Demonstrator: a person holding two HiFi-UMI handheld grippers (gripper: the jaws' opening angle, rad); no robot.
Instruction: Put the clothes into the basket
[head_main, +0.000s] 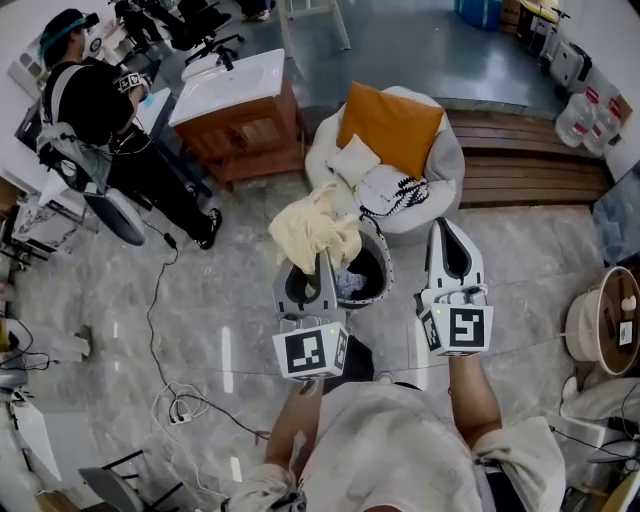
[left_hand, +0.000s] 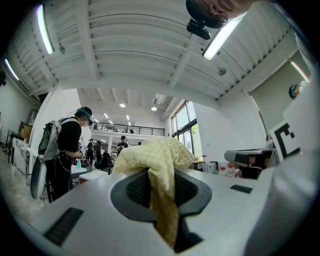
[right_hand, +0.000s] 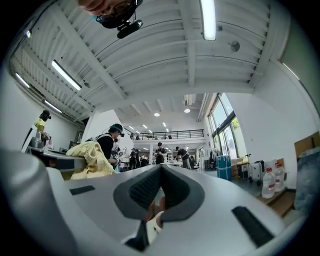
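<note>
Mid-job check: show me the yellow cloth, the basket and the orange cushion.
yellow cloth (head_main: 312, 232): head view, middle of the bunched fabric.
basket (head_main: 385, 265): head view, right side of its dark rim.
orange cushion (head_main: 392, 128): head view, centre of its face.

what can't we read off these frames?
Basket fill: head view, yellow cloth and left gripper cover most of its opening.
Both gripper views: the basket is out of frame; they look upward, away from it.
Clothes on the chair: head view, overlapping and too small to count.
</note>
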